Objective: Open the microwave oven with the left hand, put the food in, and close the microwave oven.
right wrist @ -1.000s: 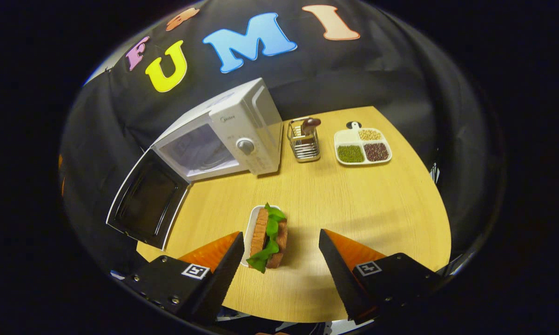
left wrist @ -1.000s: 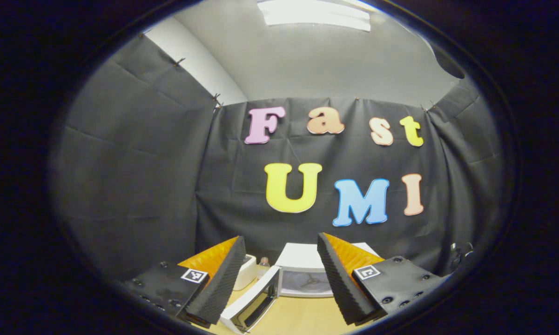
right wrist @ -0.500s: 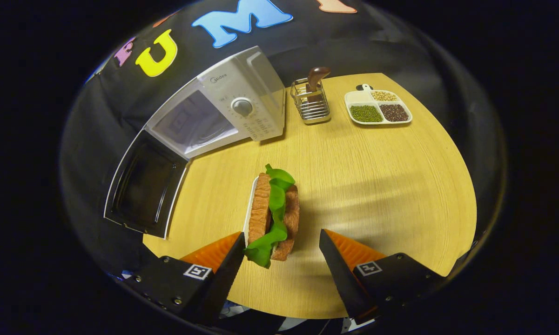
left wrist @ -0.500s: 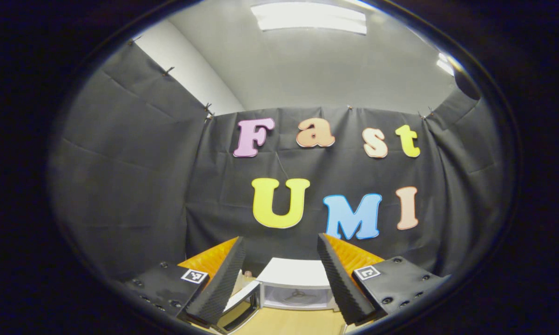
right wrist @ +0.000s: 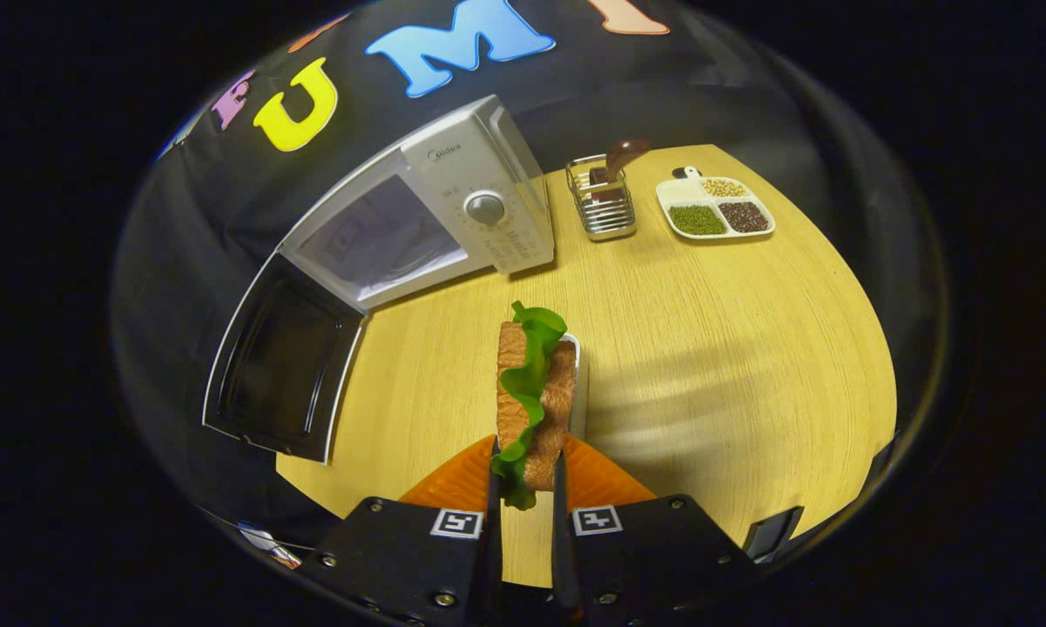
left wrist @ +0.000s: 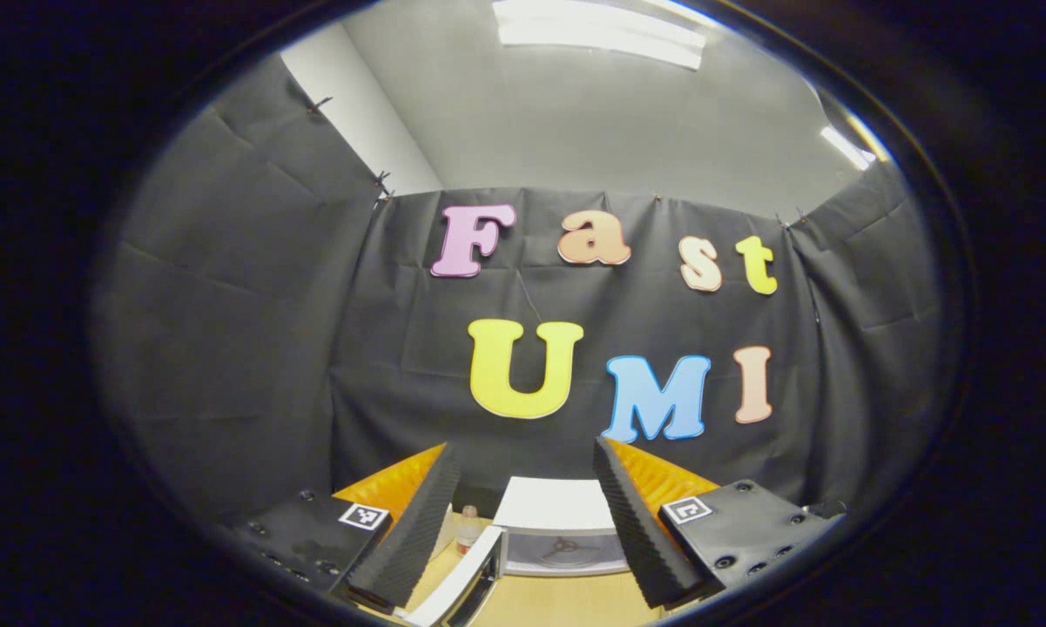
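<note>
now my right gripper is clamped narrow on the near end of the sandwich of two brown bread slices with a frilly green lettuce leaf between them, both fingers pressing its flanks. the sandwich sits over the pale wooden round table, with a small white dish showing just along its right side; i cannot tell whether the dish is pinched too or merely lies beside it.

the relation that matters: the white box-shaped microwave oven lies ahead and to the left of the sandwich, near but apart, its cavity mouth facing me and slightly left. its dark-windowed white door is swung out on the left, hinged at the cavity's left edge, so the opening is free. the sandwich's long axis runs straight away from my fingers, its far end pointing up past the microwave's front right corner, not at the cavity. i judge the carry calls for a lift, then a swing left so that far end leads into the mouth.

my left gripper is spread wide, holding nothing, facing the microwave's open cavity from the front, with the door's edge low between its fingers. my right is the nearer tool to the food; my left is nearer the door for closing.
</note>
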The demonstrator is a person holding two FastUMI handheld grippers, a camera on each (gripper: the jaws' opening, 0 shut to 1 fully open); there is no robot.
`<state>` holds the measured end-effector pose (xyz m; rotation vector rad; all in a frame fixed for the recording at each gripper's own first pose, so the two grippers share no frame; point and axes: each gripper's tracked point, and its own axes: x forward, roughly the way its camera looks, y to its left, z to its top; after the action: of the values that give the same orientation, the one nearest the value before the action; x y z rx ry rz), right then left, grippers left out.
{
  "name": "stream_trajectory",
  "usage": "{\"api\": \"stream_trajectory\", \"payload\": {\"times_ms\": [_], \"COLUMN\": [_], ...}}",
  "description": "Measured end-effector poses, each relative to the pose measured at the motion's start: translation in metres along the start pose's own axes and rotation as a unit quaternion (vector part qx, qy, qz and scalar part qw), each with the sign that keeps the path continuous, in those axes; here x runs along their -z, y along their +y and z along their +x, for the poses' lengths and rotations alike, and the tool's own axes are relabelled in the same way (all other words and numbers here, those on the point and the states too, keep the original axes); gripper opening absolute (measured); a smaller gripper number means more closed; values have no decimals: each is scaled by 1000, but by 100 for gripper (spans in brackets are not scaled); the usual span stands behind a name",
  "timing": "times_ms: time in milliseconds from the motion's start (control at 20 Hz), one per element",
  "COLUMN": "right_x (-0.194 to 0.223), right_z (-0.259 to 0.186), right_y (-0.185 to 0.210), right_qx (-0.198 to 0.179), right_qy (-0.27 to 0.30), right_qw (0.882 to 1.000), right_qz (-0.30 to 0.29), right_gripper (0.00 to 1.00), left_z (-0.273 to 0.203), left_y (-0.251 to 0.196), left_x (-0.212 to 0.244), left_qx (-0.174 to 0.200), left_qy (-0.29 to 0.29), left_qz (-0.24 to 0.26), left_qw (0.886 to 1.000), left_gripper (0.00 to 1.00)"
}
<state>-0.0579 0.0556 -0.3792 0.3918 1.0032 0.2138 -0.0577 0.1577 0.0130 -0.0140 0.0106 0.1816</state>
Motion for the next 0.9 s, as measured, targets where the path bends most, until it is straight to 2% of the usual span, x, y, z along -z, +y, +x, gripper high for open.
{"api": "stream_trajectory", "payload": {"times_ms": [100,150,350,600,800,900], "right_x": [-8,-13,-31,-55,-69,-82], "right_z": [-8,-11,-23,-17,2,15], "right_y": [23,37,97,160,187,200], "right_qx": [-17,-32,-106,-195,-231,-257], "right_qy": [-23,-35,-77,-108,-111,-119], "right_qw": [999,997,984,957,939,922], "right_qz": [45,63,119,184,228,265], "right_gripper": [23,23,23,23,23,23], "left_z": [5,8,16,19,19,19], "left_y": [13,22,51,81,98,102], "left_x": [-3,-6,-15,-22,-36,-36], "left_qx": [20,27,46,48,39,32], "left_qy": [1,-1,-3,-6,-16,-14], "left_qz": [-14,-16,-20,-25,-18,-13], "left_qw": [1000,1000,999,999,999,999], "left_gripper": [96,97,96,98,98,98]}}
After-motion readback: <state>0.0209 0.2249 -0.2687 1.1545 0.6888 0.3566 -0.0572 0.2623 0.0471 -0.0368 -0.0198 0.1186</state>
